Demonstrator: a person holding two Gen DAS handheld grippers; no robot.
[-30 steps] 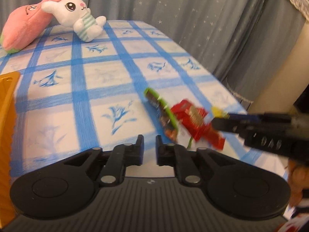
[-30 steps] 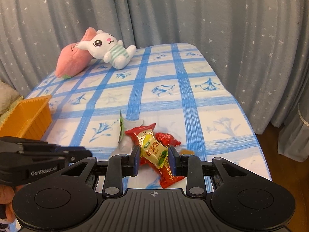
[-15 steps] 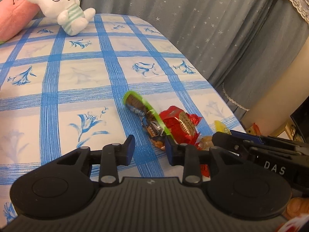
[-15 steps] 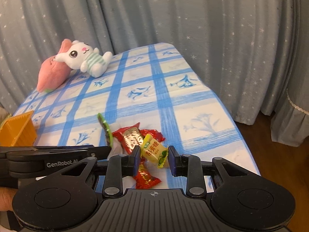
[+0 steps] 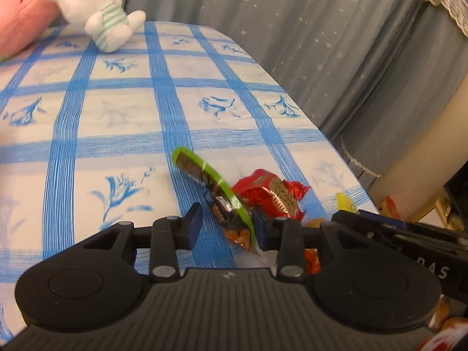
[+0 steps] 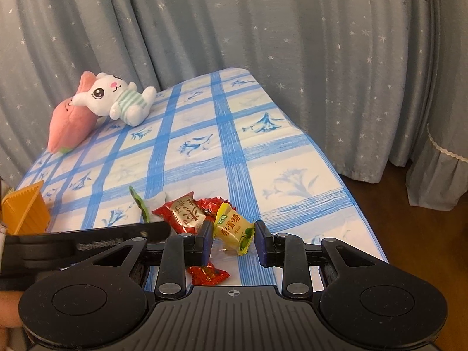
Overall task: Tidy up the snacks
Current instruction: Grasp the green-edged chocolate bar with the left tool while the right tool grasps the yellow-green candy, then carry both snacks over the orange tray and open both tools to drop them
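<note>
Left wrist view: the left gripper [image 5: 226, 228], jaws now parted wider than half a second ago, straddles the long green-edged, brown-printed snack packet [image 5: 213, 188] at lower centre; its lower end lies between the fingers, untouched on the left side. The red foil candy wrapper [image 5: 270, 194] lies just right of it.

Right wrist view: the right gripper [image 6: 233, 241], previously pinching the yellow-green wrapped candy [image 6: 232, 228], now stands open around it at lower centre. The blue-checked tablecloth [image 6: 204, 158] carries a white plush rabbit [image 6: 114, 98] at upper left and an orange plastic basket [image 6: 25, 212] at left edge.
</note>
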